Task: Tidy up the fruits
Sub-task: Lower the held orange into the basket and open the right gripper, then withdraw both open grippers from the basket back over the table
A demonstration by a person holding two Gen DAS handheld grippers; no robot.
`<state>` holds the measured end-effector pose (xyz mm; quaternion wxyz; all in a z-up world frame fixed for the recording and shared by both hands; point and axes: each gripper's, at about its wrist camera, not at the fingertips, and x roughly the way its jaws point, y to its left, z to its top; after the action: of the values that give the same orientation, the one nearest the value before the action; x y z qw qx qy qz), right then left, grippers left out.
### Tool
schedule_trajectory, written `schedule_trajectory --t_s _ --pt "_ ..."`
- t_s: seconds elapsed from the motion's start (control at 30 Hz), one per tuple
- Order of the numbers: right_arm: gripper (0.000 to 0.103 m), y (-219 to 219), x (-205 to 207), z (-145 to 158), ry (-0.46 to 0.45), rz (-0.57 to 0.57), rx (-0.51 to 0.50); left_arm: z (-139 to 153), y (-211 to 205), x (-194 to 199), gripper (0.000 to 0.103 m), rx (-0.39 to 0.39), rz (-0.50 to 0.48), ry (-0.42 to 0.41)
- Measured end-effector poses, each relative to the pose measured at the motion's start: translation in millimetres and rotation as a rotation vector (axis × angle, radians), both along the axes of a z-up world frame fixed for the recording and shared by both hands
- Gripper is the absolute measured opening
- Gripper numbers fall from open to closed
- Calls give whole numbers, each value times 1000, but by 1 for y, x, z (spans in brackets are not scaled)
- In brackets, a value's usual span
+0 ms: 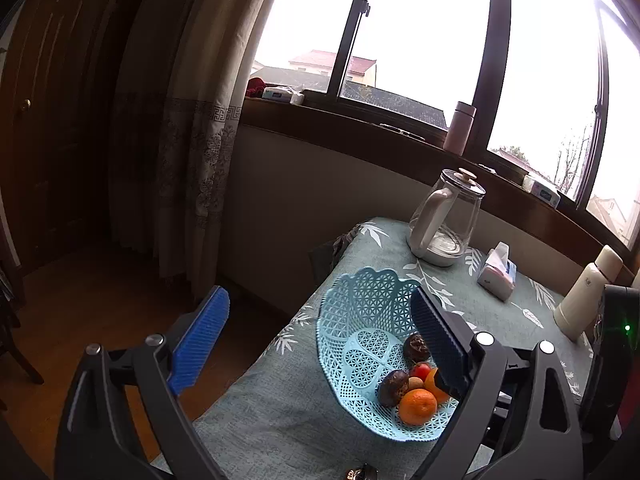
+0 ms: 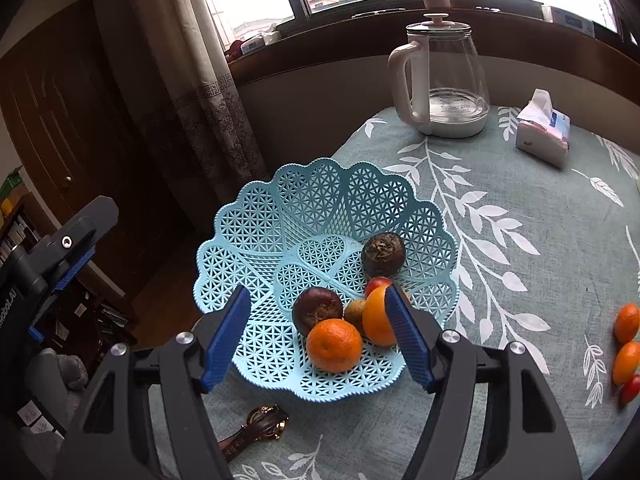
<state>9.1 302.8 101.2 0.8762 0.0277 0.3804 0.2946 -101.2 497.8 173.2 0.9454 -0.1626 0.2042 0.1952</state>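
Left hand-held gripper point(image 1: 320, 344) released, jaws wide, nothing between them, hanging off the worktop's left edge beside the blue basket point(image 2: 256, 216). Basket sits on the worktop point(image 2: 500, 240) near that edge and holds two dark fruits, two oranges and a few small ones. Right hand-held gripper point(image 2: 320, 332) also released and empty, poised over the basket. Loose fruits point(image 2: 626, 344) lie well apart to its right at the frame edge, stacked roughly near-to-far; right gripper is the nearer one, likely swinging rightward next.
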Motion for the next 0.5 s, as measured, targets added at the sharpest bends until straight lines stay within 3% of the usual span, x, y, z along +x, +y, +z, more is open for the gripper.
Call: schedule_trajectory --t_s 0.5 --pt "69 -44 -5 -7 18 -107 25 0 -14 4 94 2 -40 4"
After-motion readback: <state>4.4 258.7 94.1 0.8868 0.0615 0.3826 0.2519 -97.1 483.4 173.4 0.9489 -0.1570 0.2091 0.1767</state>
